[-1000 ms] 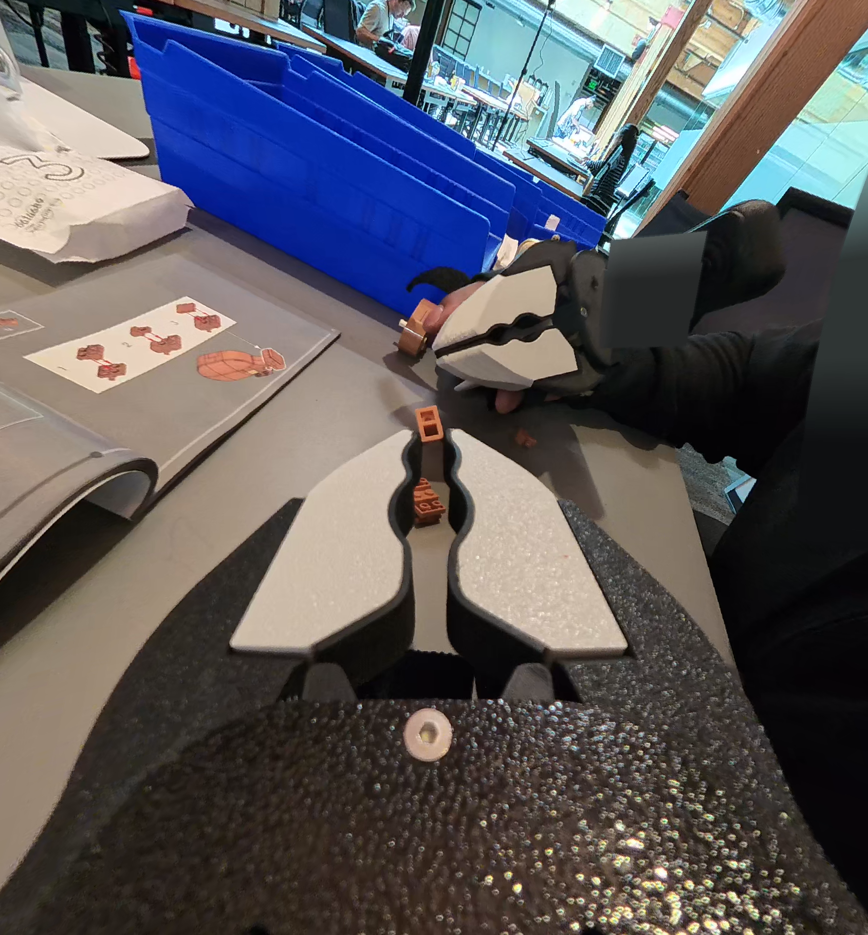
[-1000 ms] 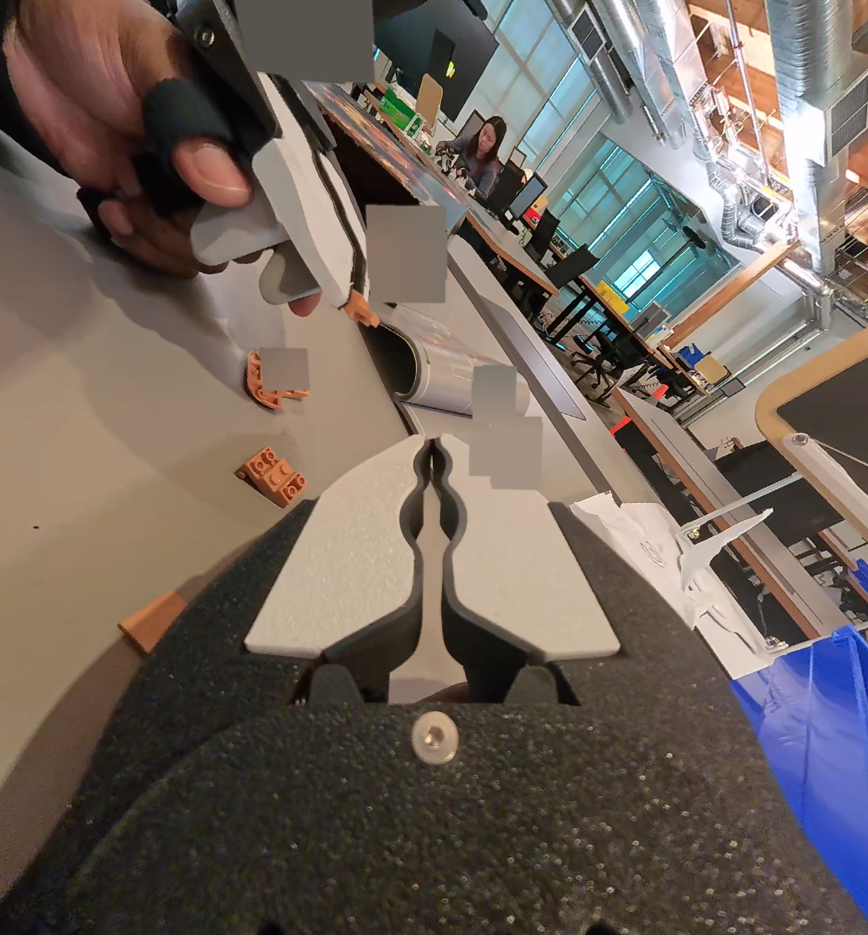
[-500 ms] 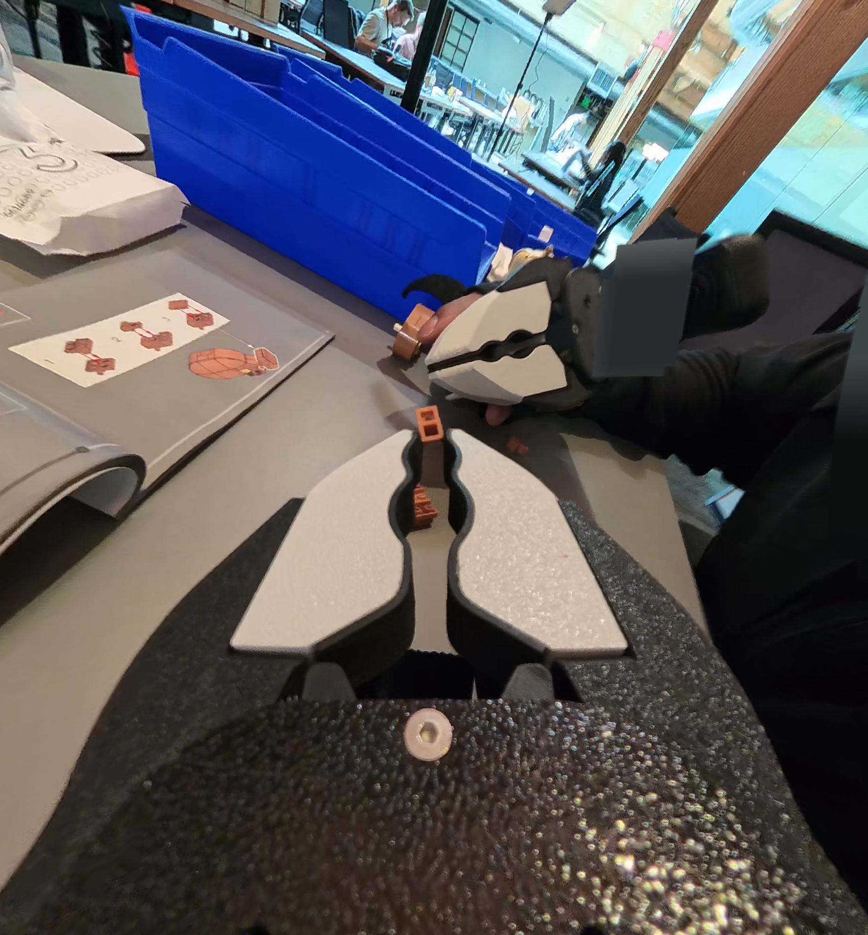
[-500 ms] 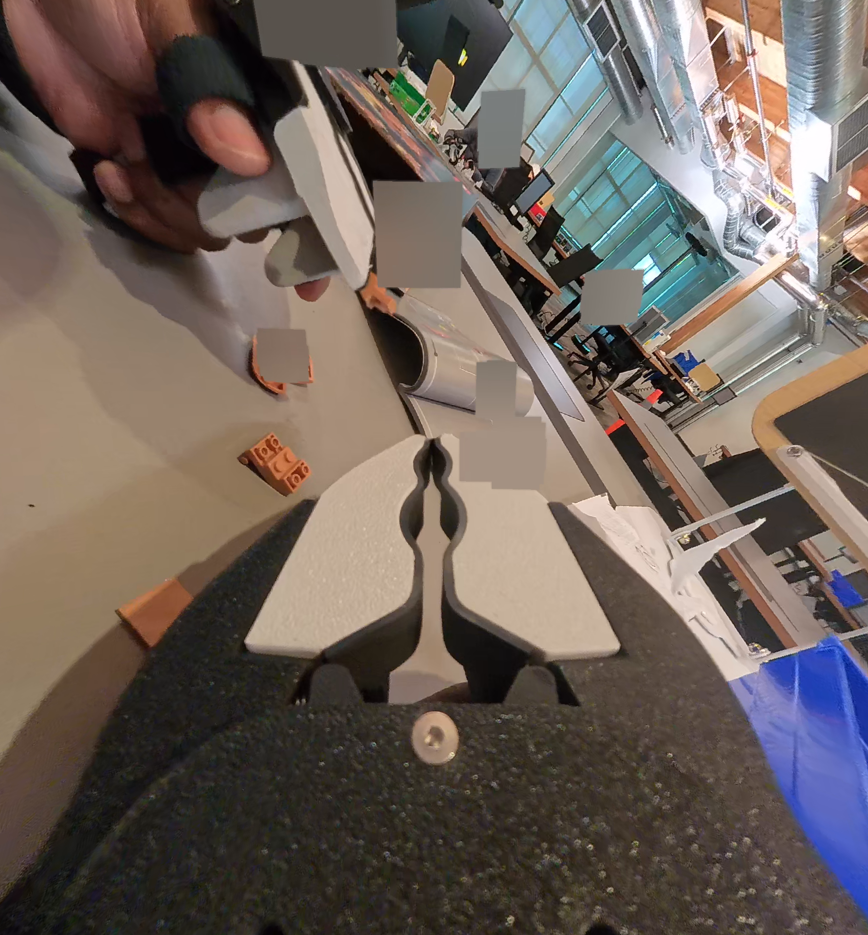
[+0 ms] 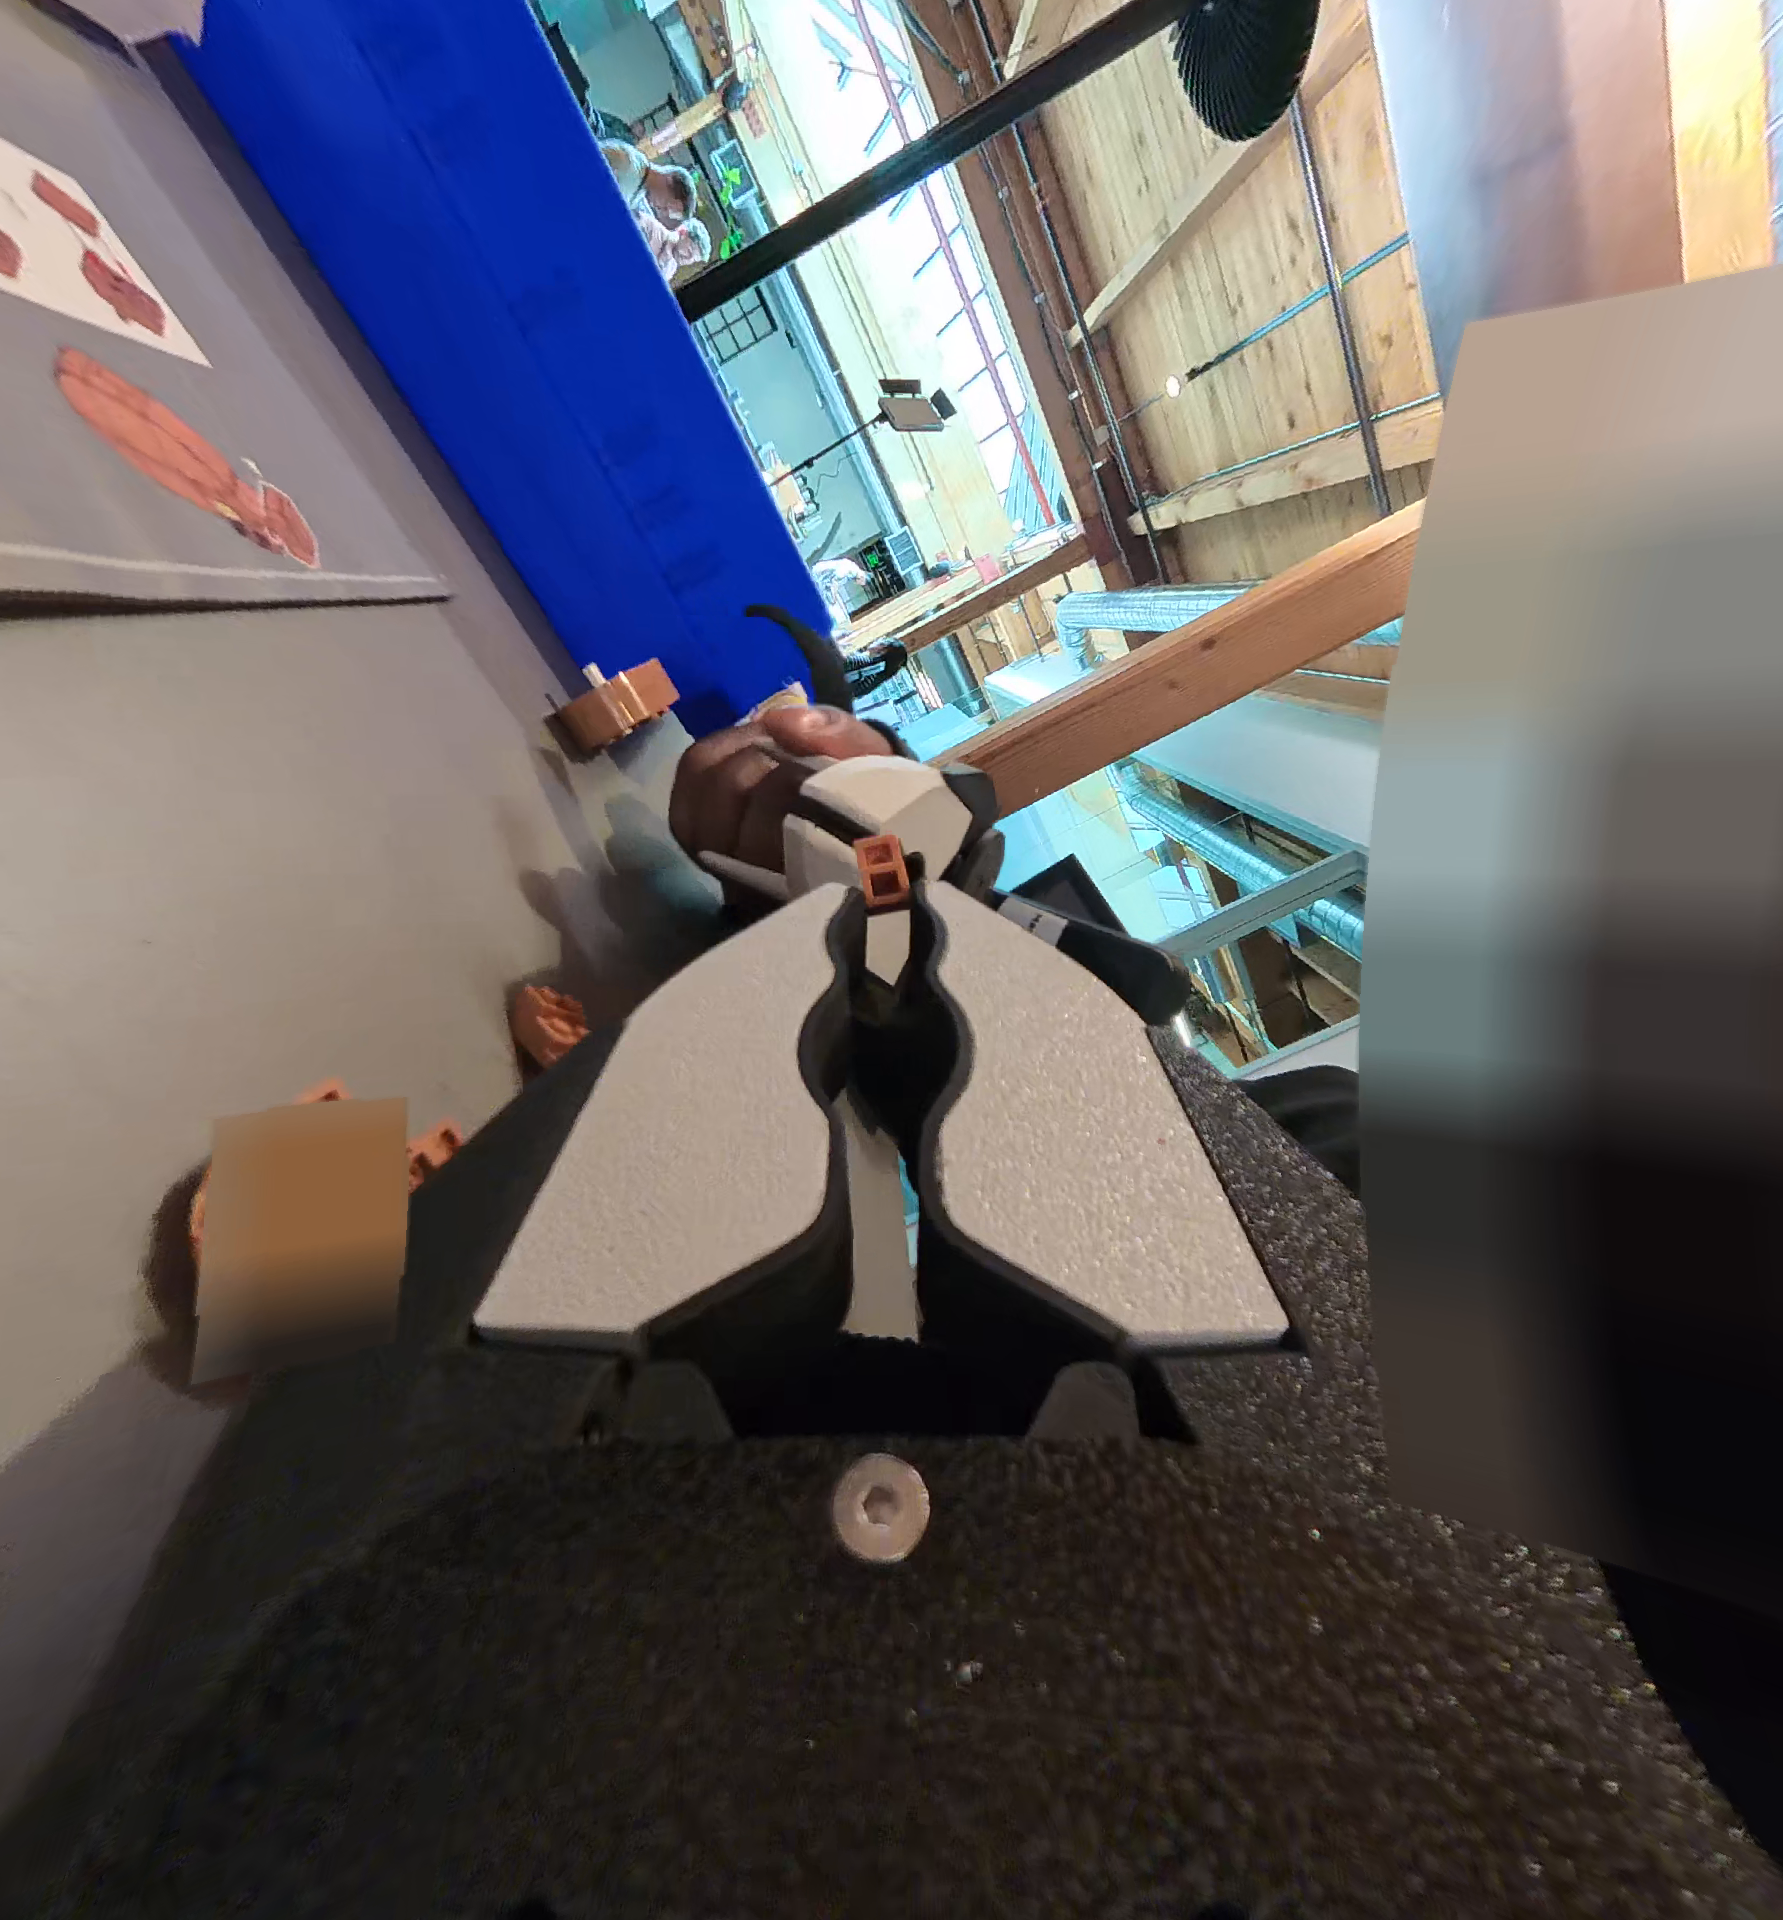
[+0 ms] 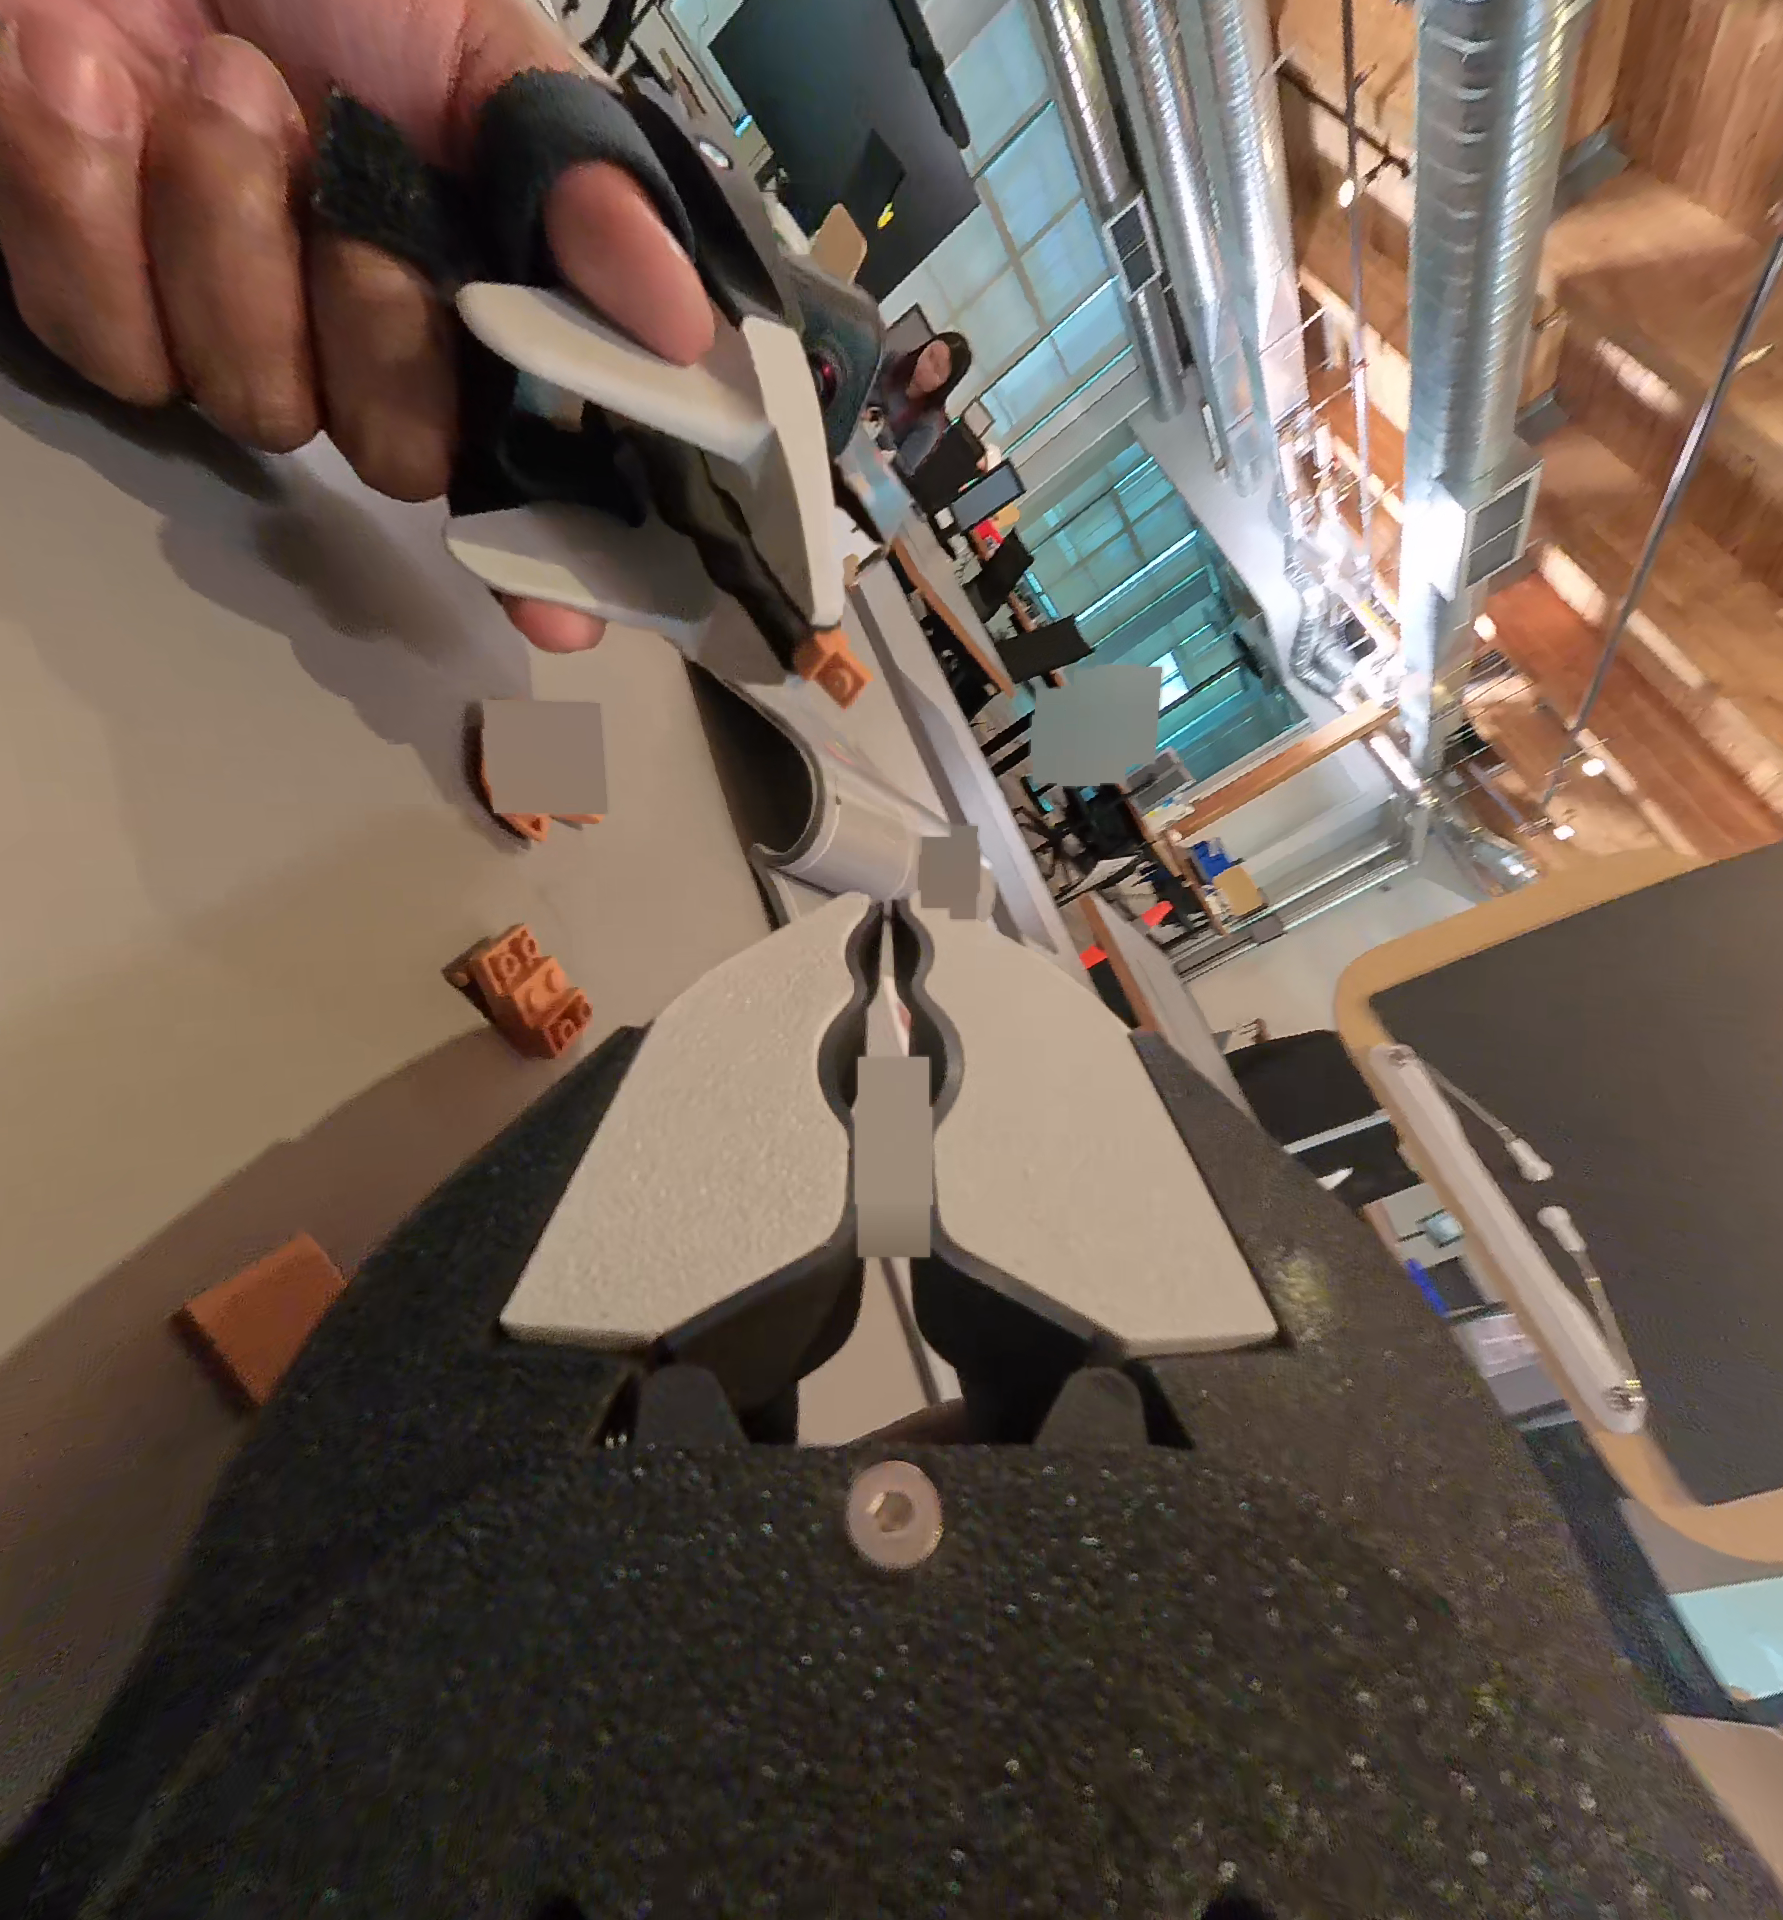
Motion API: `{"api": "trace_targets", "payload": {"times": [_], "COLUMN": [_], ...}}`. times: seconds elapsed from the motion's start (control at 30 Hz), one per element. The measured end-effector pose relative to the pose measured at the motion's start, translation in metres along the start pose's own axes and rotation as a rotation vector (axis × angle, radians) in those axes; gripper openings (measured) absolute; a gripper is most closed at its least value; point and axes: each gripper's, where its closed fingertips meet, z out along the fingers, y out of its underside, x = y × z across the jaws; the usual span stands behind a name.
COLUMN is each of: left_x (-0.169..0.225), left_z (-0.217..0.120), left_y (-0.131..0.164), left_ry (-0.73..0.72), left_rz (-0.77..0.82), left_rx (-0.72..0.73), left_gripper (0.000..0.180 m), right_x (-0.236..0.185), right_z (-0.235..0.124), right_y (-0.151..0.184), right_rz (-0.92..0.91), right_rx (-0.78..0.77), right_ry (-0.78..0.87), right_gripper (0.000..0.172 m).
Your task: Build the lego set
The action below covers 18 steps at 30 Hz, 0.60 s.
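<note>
Item: small orange brick (image 5: 884, 871), hollow-faced, two square cells showing. Pinched at the very tips of the left gripper (image 5: 882, 904), both pads pressing its sides; sticks out past the fingertips. Held clear of the grey table (image 5: 191, 831), in the air. Seen from the right wrist view as a studded orange cube (image 6: 835, 670) at the end of the near-closed white fingers (image 6: 793, 488).

Change: now lifted and rolled steeply to one side, where a second ago sat low and level over the table. Same brick, same narrow pinch, no slip visible. Brought almost into line with the right gripper's nose (image 5: 887, 821), which appears just behind the brick in the left wrist view; touching or apart, cannot tell.

Right gripper (image 6: 887, 914): fingertips closed together, nothing between them; unchanged from a second ago.

Holding hand (image 6: 243, 208): wrapped round the left gripper's handle, black strap over one finger.

Lying loose on the table:
- stepped orange brick with studs (image 6: 528, 987), just beside the right gripper's body
- flat orange tile (image 6: 263, 1325), partly under that body
- orange piece (image 6: 528, 826), mostly masked
- brown round assembly (image 5: 622, 712), near the blue bin (image 5: 471, 260)

Beyond: open instruction booklet (image 5: 139, 468), pages curled, well apart from the held brick.
</note>
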Motion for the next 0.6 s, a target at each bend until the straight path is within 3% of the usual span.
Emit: {"api": "trace_targets", "payload": {"times": [0.23,0.6], "left_x": [0.002,0.001], "left_z": [0.008,0.011], "left_y": [0.013,0.019], "left_ry": [0.008,-0.009], "left_rz": [-0.013,0.005], "left_rx": [-0.057,-0.087], "left_gripper": [0.007,0.007], "right_x": [-0.007,-0.011], "right_z": [0.002,0.003], "right_y": [-0.015,-0.024], "right_rz": [-0.224,-0.289], "right_rx": [0.034,0.062], "right_ry": [0.063,0.084], "right_gripper": [0.007,0.01]}}
